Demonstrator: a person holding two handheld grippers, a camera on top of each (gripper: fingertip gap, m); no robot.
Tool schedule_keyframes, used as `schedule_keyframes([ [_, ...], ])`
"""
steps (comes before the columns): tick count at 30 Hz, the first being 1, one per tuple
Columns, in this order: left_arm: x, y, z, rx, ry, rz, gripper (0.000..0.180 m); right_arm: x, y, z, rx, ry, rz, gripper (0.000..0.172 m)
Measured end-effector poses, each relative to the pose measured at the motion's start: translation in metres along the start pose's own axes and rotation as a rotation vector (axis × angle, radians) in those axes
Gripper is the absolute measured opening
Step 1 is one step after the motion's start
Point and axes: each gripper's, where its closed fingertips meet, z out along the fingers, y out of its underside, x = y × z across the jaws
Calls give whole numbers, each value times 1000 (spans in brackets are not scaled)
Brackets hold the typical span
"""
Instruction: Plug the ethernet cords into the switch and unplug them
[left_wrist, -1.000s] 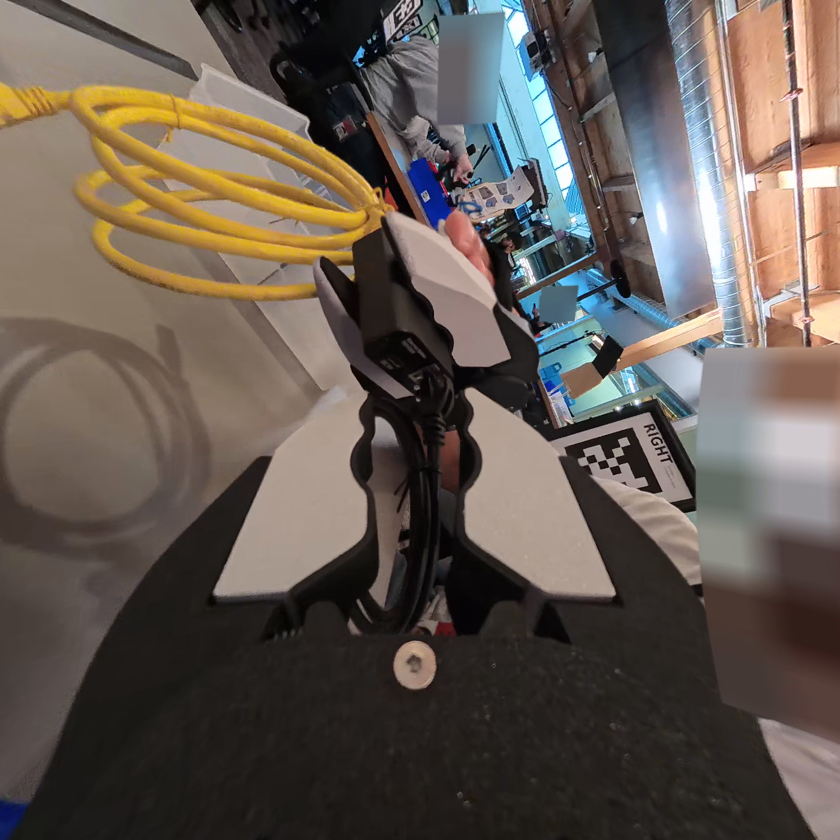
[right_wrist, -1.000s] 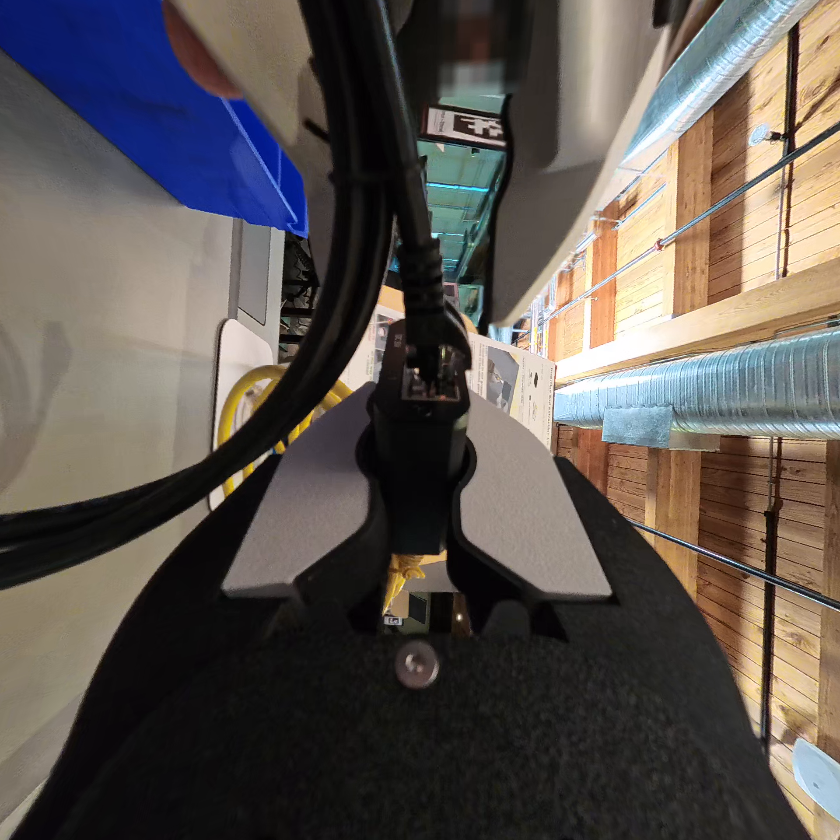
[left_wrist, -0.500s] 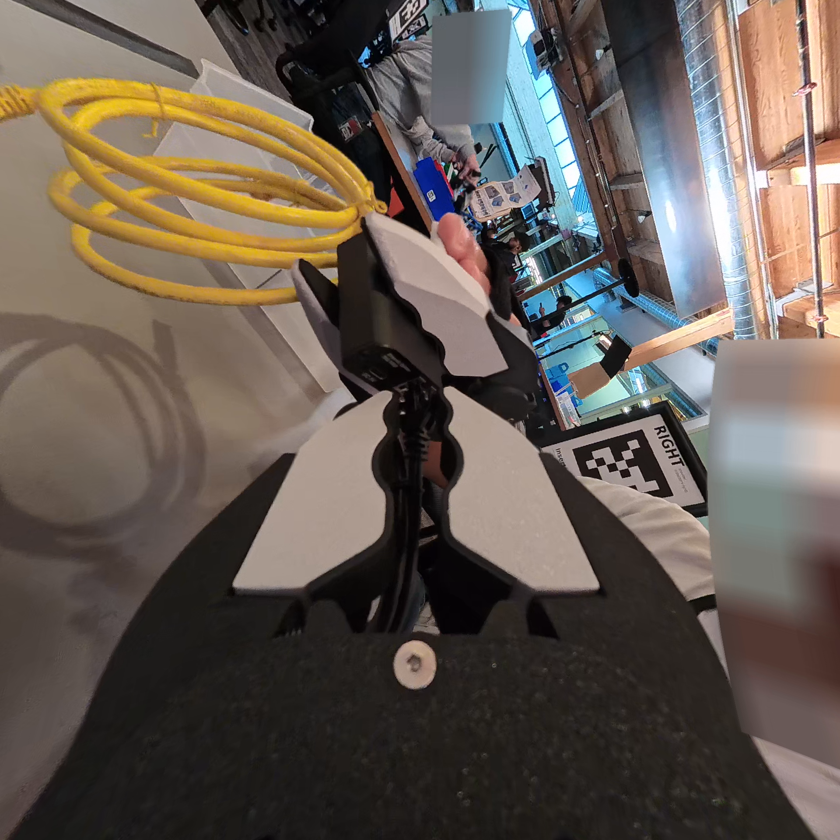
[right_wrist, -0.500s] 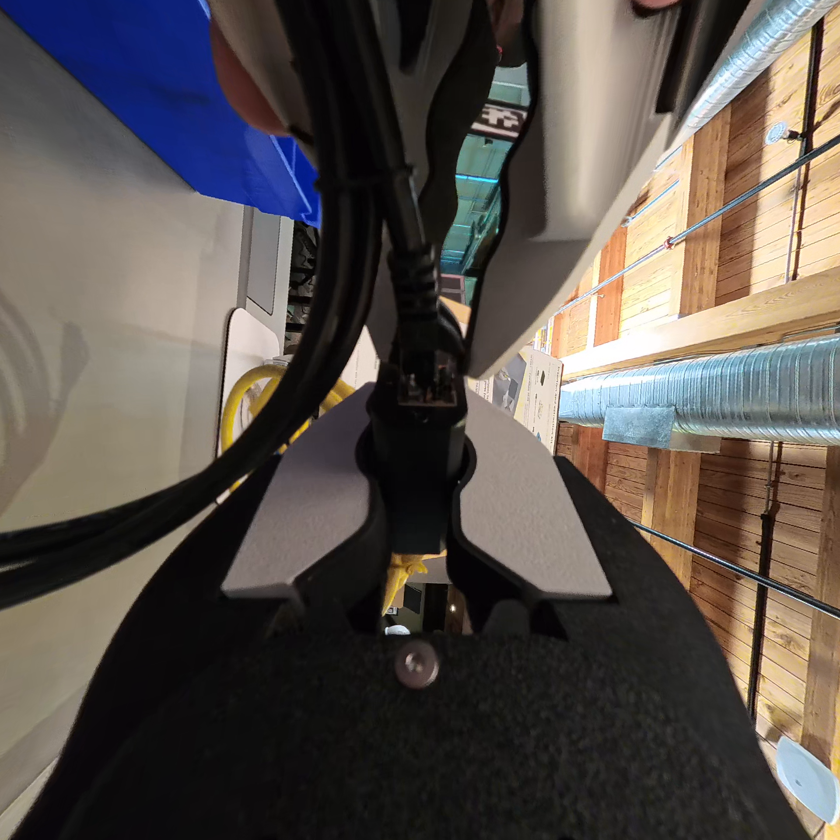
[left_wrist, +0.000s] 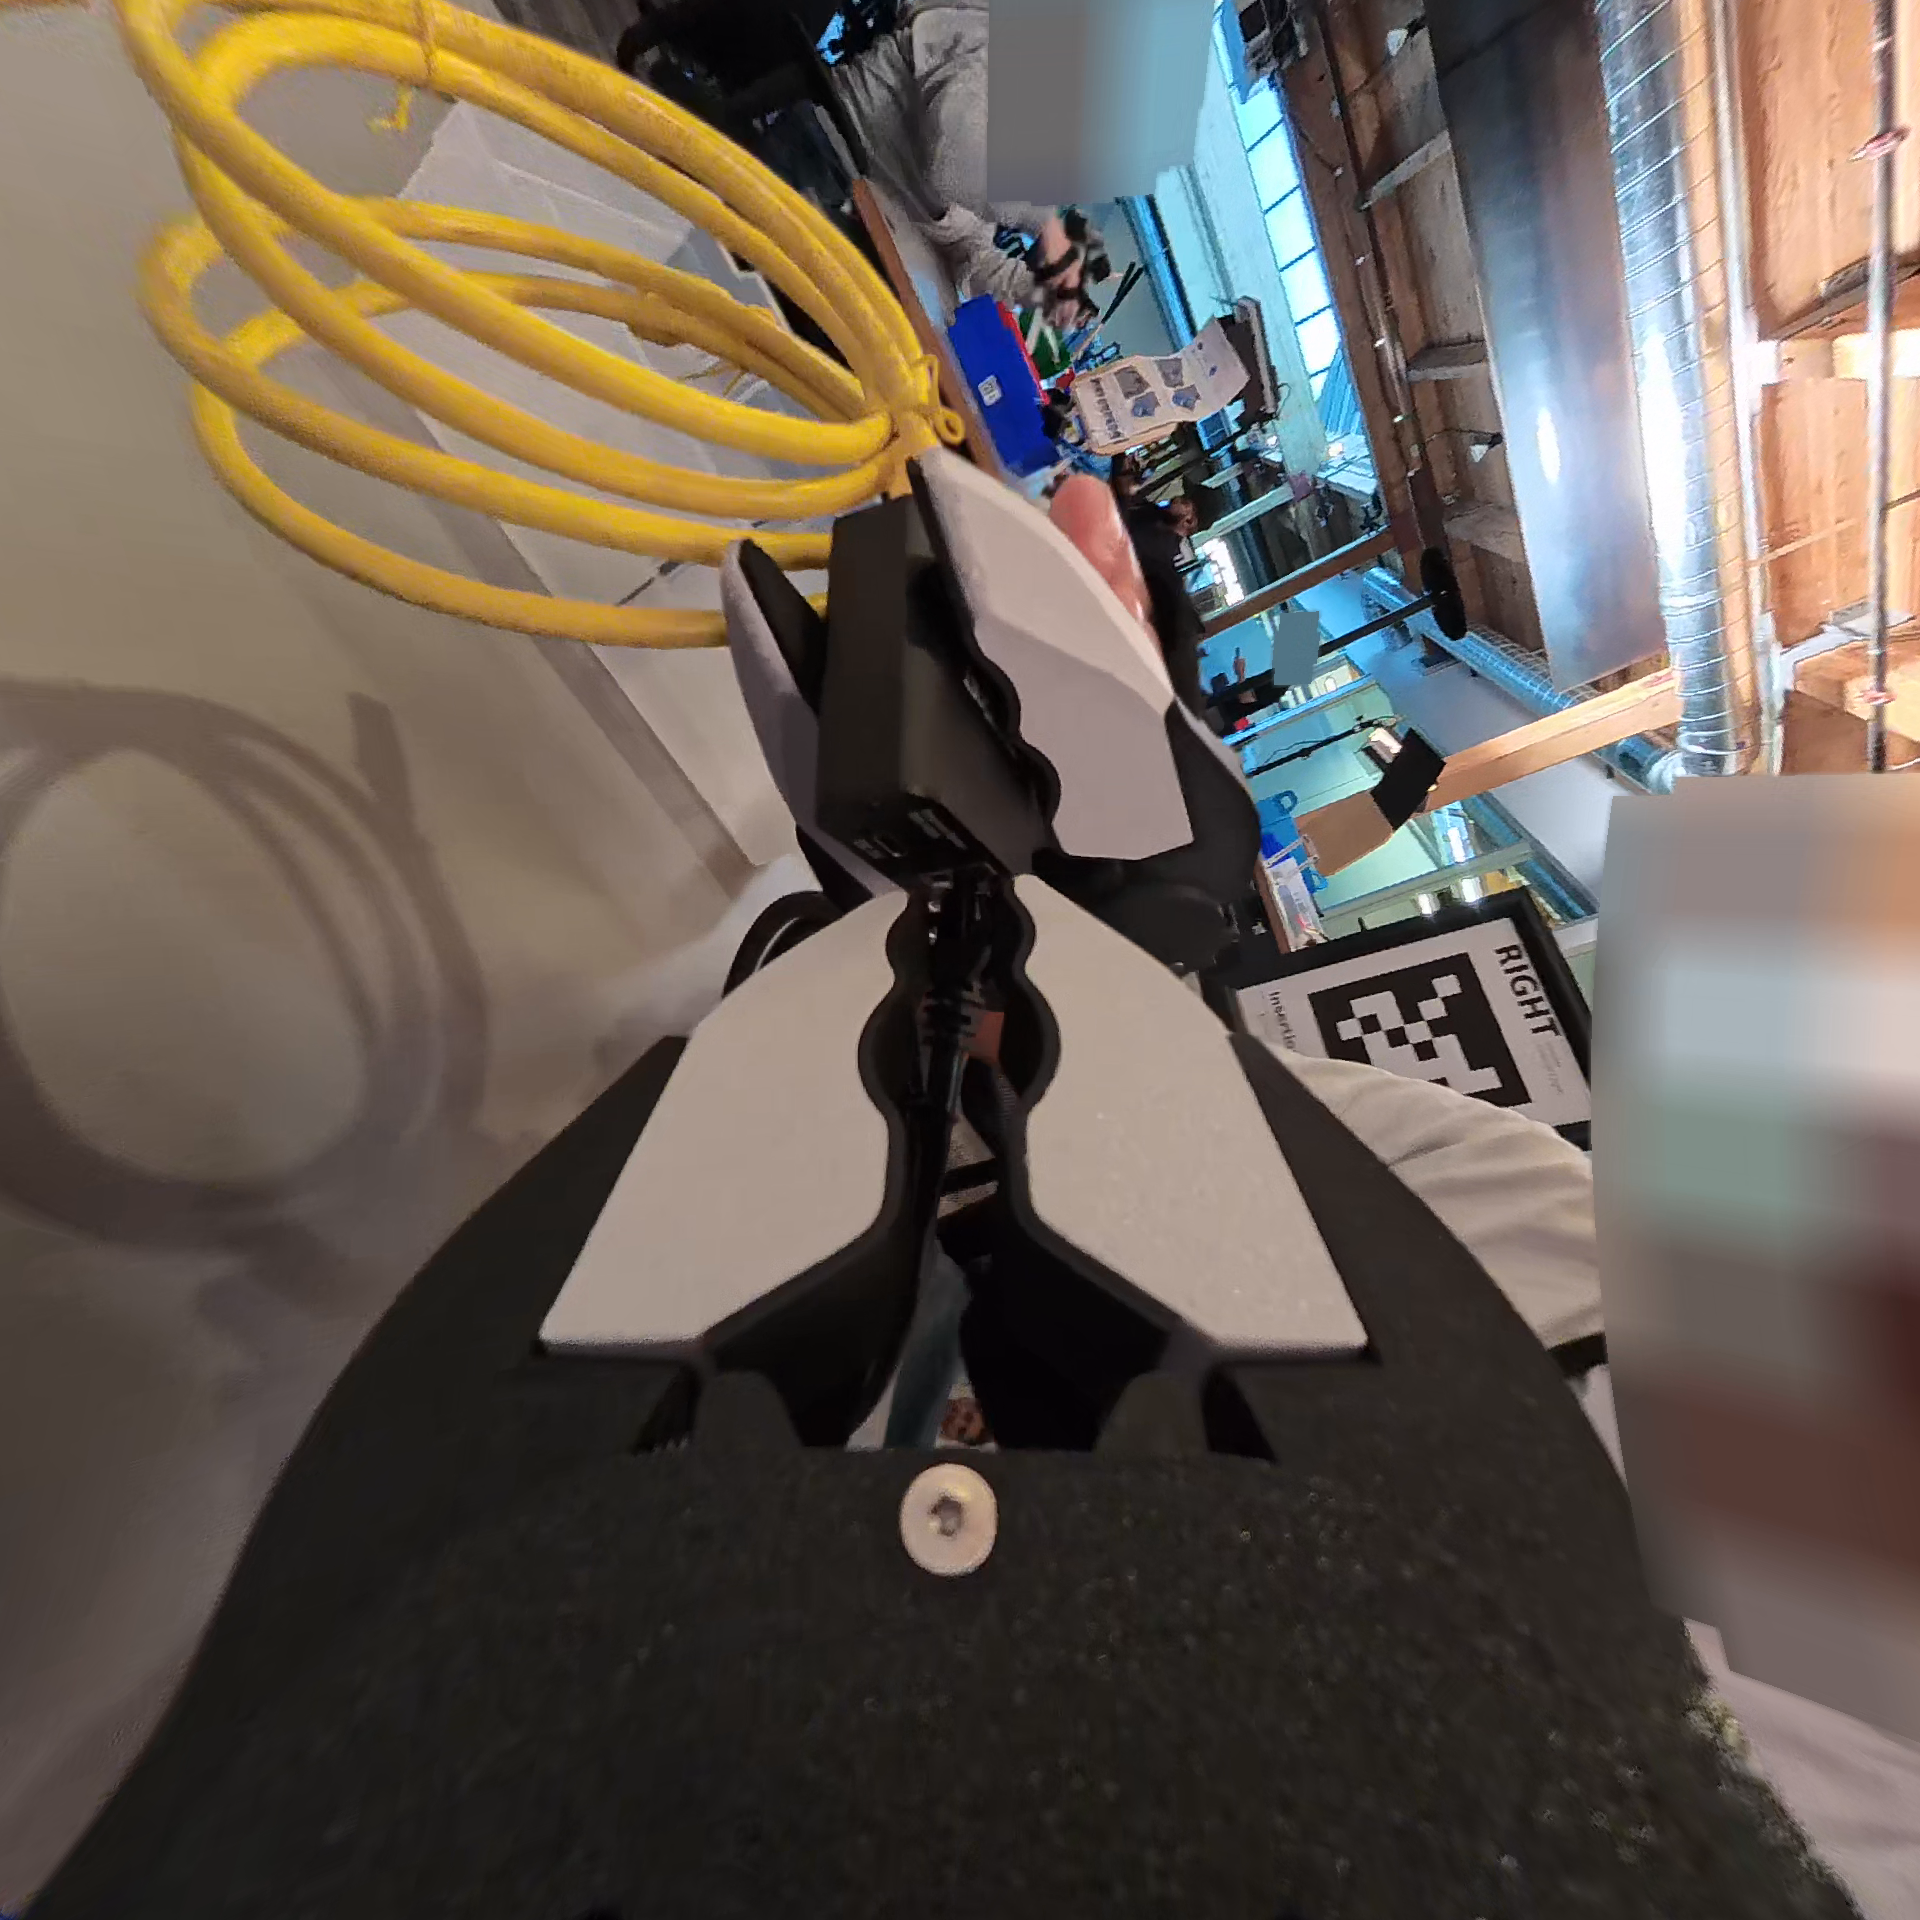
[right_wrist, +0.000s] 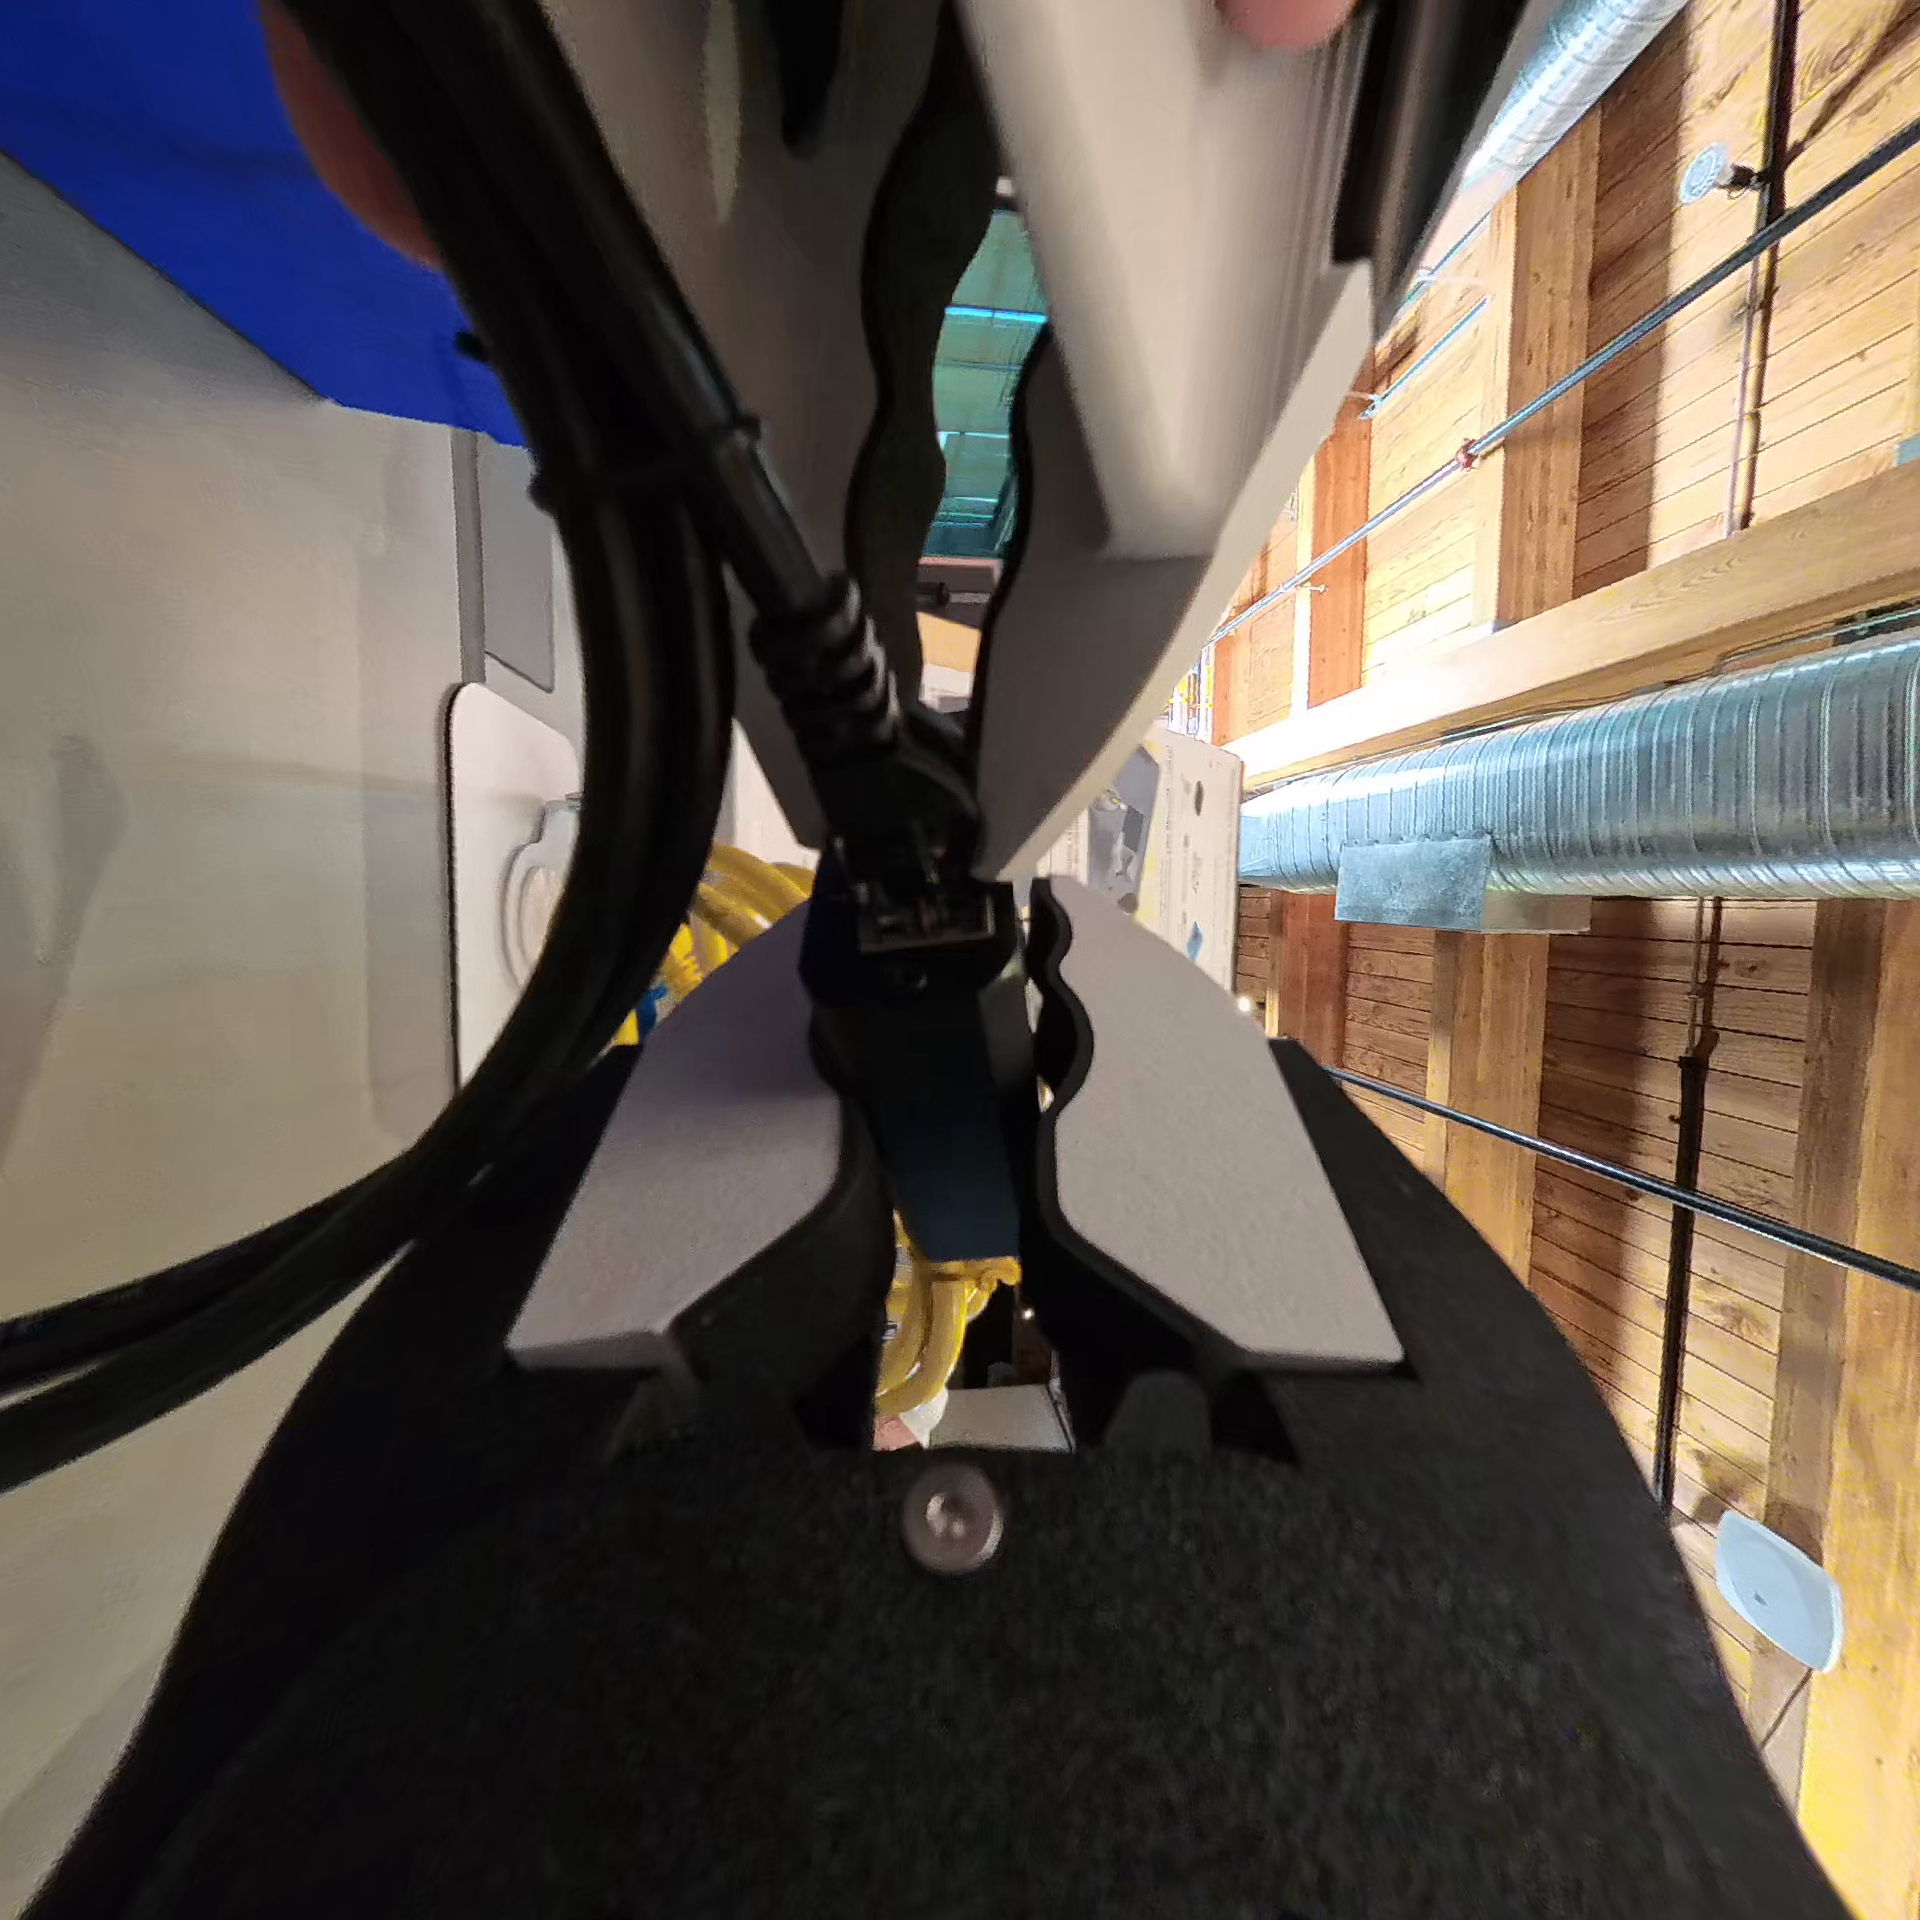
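My right gripper is shut on a small black switch and holds it in the air. It also shows in the left wrist view, clamping the switch. A black ethernet cord ends in a plug that sits in the switch's near port. My left gripper is shut on this plug's boot, its tips right at the switch. Its grey fingers show from above in the right wrist view. A coiled yellow ethernet cord hangs from the switch's far end.
A white table lies to the left, with the coil's shadow on it. A clear plastic bin stands behind the yellow coil. A blue bin is at the table's edge. The black cord loops down to the left. My right fingertips sit around 7 cm from my left ones.
My left gripper's jaws have closed around the black cord's plug and it has moved up to the switch. My right gripper keeps hold of the switch, tilted slightly.
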Motion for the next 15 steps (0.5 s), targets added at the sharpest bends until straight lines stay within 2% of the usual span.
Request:
schedule_keyframes([
  [3, -7, -1, 0, -11, -58, 40, 11, -10, 1, 4, -13, -30, 3, 27],
  [12, -9, -5, -1, 29, -103, 97, 11, -15, 2, 7, -19, -57, 36, 26],
  [15, -6, -8, -3, 64, -122, 179, 13, -16, 2, 8, -14, -61, 50, 26],
])
